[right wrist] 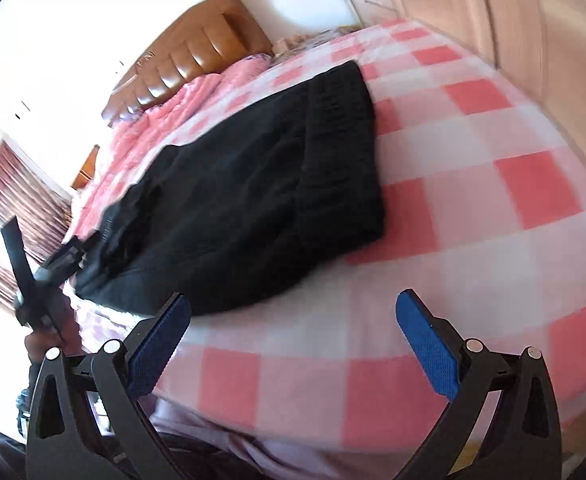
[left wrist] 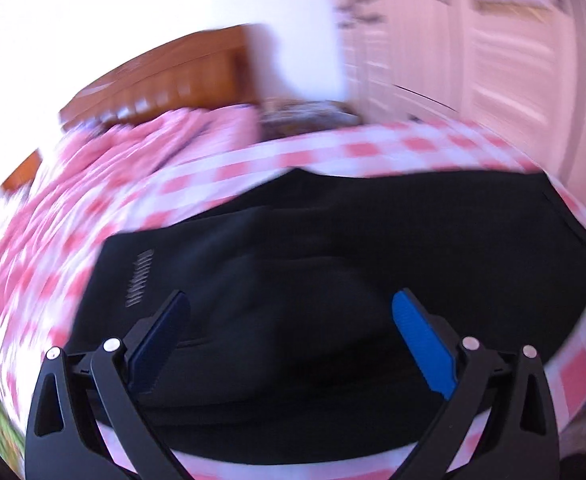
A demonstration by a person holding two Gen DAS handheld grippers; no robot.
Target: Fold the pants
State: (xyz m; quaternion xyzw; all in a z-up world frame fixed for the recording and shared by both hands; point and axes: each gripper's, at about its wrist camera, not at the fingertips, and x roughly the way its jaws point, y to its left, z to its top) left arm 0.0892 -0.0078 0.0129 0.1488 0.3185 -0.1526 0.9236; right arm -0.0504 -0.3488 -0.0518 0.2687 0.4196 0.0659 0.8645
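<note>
Lying folded on the pink-and-white checked bed sheet (right wrist: 473, 184), black fabric pants (right wrist: 253, 184) look nearly done; left tongs (left wrist: 291, 336) and right tongs (right wrist: 293, 336) both spread apart, empty. Suggest grabbing the near edge evenly, both corners.

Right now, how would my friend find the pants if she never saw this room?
Look at the big bed with the pink-and-white checked sheet. On it, toward the near edge, lie the pants, folded into a flat bundle. They are the only black thing on the bed, dark against all that pink.
</note>
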